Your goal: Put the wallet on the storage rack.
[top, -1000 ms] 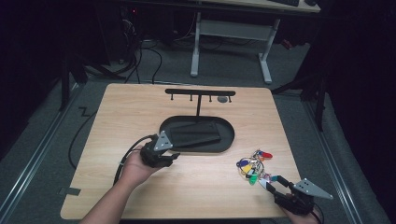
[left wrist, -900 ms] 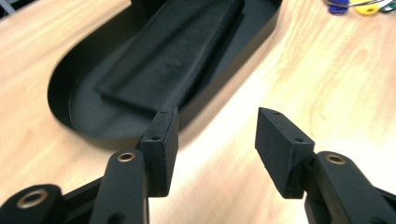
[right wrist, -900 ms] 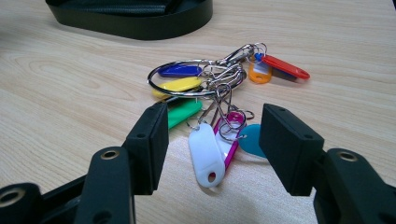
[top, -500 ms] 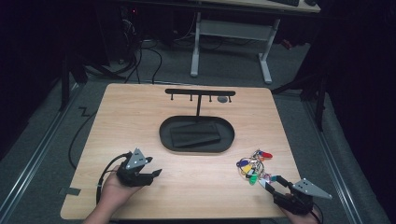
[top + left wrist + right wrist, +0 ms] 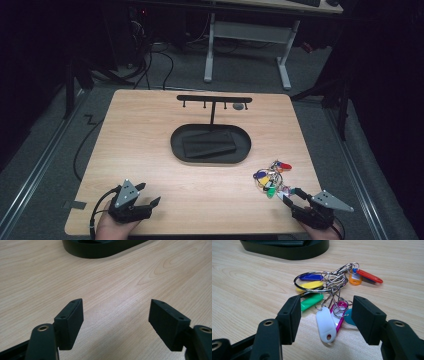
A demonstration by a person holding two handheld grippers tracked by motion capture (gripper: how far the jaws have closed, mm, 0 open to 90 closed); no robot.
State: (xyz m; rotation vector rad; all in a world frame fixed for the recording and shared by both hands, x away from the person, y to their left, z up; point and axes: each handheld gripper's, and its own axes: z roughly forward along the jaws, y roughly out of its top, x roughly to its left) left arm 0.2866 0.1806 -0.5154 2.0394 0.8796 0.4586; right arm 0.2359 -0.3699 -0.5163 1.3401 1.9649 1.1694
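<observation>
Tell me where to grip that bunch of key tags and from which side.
Grip the large metal ring of the bunch of key tags, coming from the near side where the open right gripper already faces it. The tags lie flat and loose on the table; the ring joins them all, so it probably lifts the whole bunch.

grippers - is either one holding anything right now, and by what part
Nothing is held. The left gripper is open over bare table; the right gripper is open by the key tags.
</observation>
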